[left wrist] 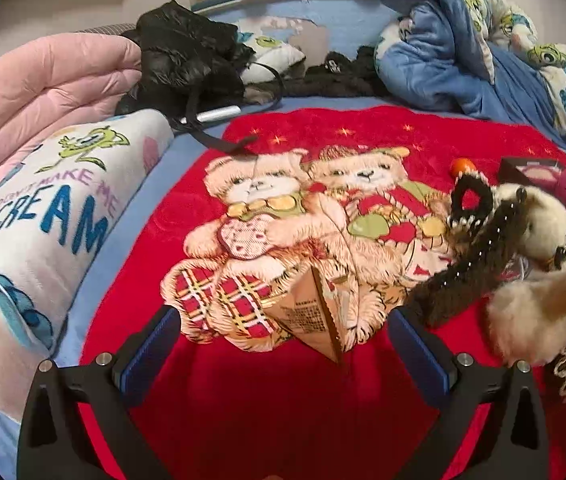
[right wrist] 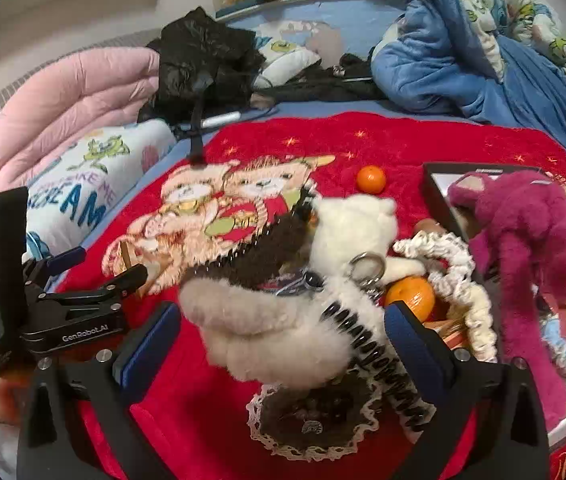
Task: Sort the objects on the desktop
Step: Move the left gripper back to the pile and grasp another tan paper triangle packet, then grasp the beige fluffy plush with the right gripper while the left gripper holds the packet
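My left gripper point(left wrist: 283, 336) is open, low over the red teddy-bear blanket point(left wrist: 323, 420). A small tan paper packet point(left wrist: 315, 316) stands between its blue pads, touching neither. In the right wrist view the left gripper point(right wrist: 103, 266) shows at the left with the packet point(right wrist: 126, 255) by its tips. My right gripper point(right wrist: 283, 340) is open around a beige fluffy hair clip point(right wrist: 267, 332) with black teeth. Behind it lie a brown fluffy clip point(right wrist: 271, 248), a white plush bear keychain point(right wrist: 355, 224) and a white scrunchie point(right wrist: 455, 276).
A magenta plush point(right wrist: 531, 232) leans on a black box point(right wrist: 439, 184). Two oranges point(right wrist: 370, 179) point(right wrist: 411, 296) and a lace-edged brown piece point(right wrist: 311, 416) lie nearby. A pink quilt point(left wrist: 43, 92), a printed pillow point(left wrist: 43, 208), a black bag point(left wrist: 187, 56) and a blue blanket point(left wrist: 443, 40) ring the red blanket.
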`<action>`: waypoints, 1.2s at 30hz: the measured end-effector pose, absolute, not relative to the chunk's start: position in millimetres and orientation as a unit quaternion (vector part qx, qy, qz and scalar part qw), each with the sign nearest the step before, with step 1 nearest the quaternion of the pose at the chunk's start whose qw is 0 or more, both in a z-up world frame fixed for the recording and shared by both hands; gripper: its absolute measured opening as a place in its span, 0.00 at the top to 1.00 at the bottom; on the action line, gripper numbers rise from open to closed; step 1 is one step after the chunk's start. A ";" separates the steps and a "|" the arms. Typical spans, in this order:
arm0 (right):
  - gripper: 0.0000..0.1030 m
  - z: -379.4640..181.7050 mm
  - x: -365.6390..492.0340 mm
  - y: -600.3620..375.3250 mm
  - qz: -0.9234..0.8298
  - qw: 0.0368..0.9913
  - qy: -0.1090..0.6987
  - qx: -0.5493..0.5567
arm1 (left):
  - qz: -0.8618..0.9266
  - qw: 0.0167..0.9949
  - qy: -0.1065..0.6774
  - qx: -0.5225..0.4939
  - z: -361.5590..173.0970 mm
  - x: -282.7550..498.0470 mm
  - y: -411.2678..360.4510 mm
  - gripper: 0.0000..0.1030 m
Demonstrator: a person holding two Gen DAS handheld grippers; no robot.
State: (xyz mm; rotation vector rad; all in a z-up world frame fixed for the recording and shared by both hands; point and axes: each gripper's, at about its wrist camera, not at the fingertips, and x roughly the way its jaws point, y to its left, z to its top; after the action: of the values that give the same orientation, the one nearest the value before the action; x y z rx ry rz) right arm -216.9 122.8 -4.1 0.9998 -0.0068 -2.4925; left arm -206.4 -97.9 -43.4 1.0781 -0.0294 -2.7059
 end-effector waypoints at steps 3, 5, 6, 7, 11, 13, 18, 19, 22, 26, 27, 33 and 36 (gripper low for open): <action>0.01 -11.6 -219.8 121.4 -0.901 0.217 -0.001 0.375 | -0.922 0.107 -0.006 0.372 -49.2 -210.2 -97.8 0.00; 0.02 -17.8 -222.6 120.6 -0.900 0.207 0.007 0.384 | -0.919 0.106 -0.004 0.380 -53.9 -213.8 -98.1 0.00; 0.02 -19.8 -223.1 119.9 -0.900 0.203 0.012 0.385 | -0.916 0.106 -0.004 0.387 -57.8 -216.4 -97.7 0.00; 0.02 -21.5 -223.3 118.7 -0.901 0.199 0.019 0.384 | -0.913 0.105 -0.006 0.394 -61.6 -218.8 -97.0 0.00; 0.02 -26.9 -223.0 111.1 -0.905 0.185 0.045 0.380 | -0.906 0.102 -0.001 0.411 -70.9 -224.9 -97.7 0.00; 0.02 -29.0 -222.4 105.8 -0.906 0.176 0.058 0.380 | -0.904 0.099 0.007 0.415 -73.3 -226.5 -100.6 0.00; 0.02 -32.2 -219.1 93.0 -0.907 0.158 0.086 0.380 | -0.901 0.092 0.027 0.423 -77.8 -227.8 -105.7 0.00; 0.02 -32.8 -218.8 91.1 -0.907 0.154 0.091 0.381 | -0.901 0.092 0.026 0.424 -78.1 -227.9 -105.1 0.00; 0.03 -33.5 -218.4 89.0 -0.908 0.149 0.094 0.381 | -0.899 0.095 0.018 0.426 -78.7 -229.1 -103.6 0.00; 0.12 -33.3 -221.0 91.5 -0.908 0.137 0.091 0.384 | -0.899 0.096 0.016 0.427 -79.1 -229.8 -103.0 0.00; 0.13 -32.9 -221.3 92.2 -0.909 0.138 0.088 0.384 | -0.899 0.096 0.015 0.427 -78.9 -229.8 -102.9 0.00; 0.27 -30.3 -222.0 96.0 -0.909 0.136 0.083 0.386 | -0.905 0.071 0.012 0.419 -75.1 -227.0 -96.1 0.26; 0.32 -28.9 -222.5 97.6 -0.910 0.133 0.078 0.385 | -0.910 0.061 -0.007 0.411 -71.8 -224.9 -84.7 0.53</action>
State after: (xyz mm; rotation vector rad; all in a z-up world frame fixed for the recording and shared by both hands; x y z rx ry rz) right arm -222.5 97.6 -28.9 1.1178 0.2262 -2.6379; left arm -224.9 -84.7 -71.8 1.2438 -0.0220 -2.7516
